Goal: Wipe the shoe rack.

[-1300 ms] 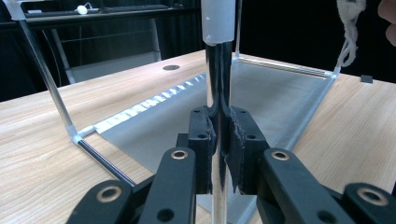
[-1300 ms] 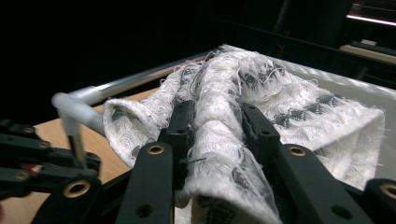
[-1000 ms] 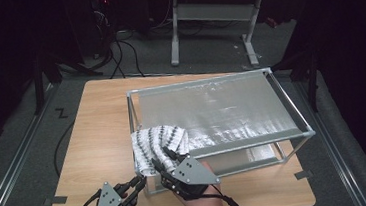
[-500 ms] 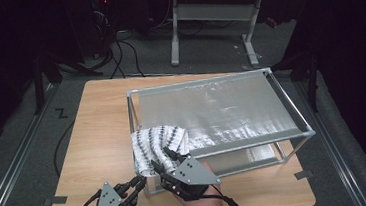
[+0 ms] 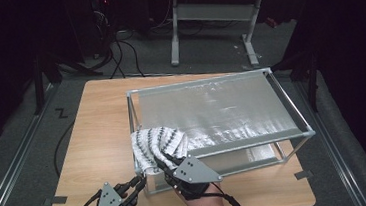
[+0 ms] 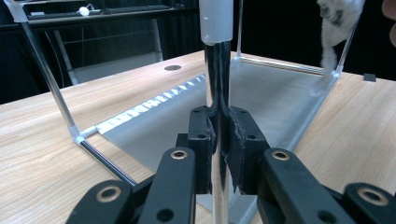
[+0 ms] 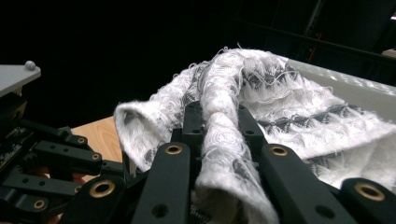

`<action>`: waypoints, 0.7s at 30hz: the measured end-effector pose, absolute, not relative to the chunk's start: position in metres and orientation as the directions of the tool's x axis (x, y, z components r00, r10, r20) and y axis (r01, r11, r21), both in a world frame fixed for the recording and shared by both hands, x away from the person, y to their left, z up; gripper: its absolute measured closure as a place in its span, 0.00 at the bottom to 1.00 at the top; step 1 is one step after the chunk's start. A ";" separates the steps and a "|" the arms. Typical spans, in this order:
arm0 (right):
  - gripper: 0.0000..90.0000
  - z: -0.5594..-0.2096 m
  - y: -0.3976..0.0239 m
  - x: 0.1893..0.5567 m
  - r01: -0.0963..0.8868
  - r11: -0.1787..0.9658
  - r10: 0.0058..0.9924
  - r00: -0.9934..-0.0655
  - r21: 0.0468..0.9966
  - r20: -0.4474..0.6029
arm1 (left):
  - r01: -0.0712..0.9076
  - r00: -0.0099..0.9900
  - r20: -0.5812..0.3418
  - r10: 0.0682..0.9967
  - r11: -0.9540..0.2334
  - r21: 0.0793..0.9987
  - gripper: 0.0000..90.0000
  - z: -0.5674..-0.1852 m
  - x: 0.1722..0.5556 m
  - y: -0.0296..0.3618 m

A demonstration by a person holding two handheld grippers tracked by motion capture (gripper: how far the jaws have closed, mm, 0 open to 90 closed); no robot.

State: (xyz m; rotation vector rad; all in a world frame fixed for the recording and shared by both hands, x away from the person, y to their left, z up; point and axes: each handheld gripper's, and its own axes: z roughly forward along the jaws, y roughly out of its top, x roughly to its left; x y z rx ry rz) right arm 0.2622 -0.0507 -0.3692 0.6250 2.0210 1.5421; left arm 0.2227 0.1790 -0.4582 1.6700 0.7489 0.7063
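Towel (image 5: 158, 144), white with grey stripes, draping over the near left corner of a metal rack (image 5: 291, 104) with a silvery sheet stretched across its top, standing on a wooden table (image 5: 98, 135). Bunching into a fold and getting pinched between the pads of the right gripper (image 5: 165, 161), whose jaws have just been closing onto the cloth; in the right gripper view, the fold (image 7: 223, 135) running straight up between the two black jaws. Left gripper (image 5: 139, 183) resting low at the table's near edge, clamping tight on the upright corner post (image 6: 218, 93) of the rack, just below the hanging towel. Both grippers sitting close together at that same corner, cables trailing back toward the person's hands.
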 end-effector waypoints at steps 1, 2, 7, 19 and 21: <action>0.89 -0.369 -0.051 0.262 0.049 0.246 0.639 -0.760 0.968 -0.124 | 0.116 0.620 0.070 0.782 -0.180 0.977 0.89 -0.458 0.223 0.179; 0.89 -0.368 -0.052 0.261 0.043 0.241 0.642 -0.757 0.970 -0.126 | 0.116 0.619 0.072 0.782 -0.181 0.977 0.89 -0.458 0.223 0.179; 0.89 -0.356 -0.069 0.258 -0.002 0.198 0.672 -0.728 0.980 -0.137 | 0.115 0.620 0.072 0.781 -0.181 0.977 0.89 -0.458 0.223 0.179; 0.89 -0.329 -0.153 0.247 -0.070 0.147 0.782 -0.603 0.987 -0.159 | 0.120 0.621 0.065 0.781 -0.176 0.977 0.89 -0.458 0.223 0.179; 0.89 -0.328 -0.162 0.245 -0.074 0.146 0.790 -0.592 0.987 -0.161 | 0.120 0.621 0.065 0.781 -0.177 0.977 0.89 -0.458 0.223 0.179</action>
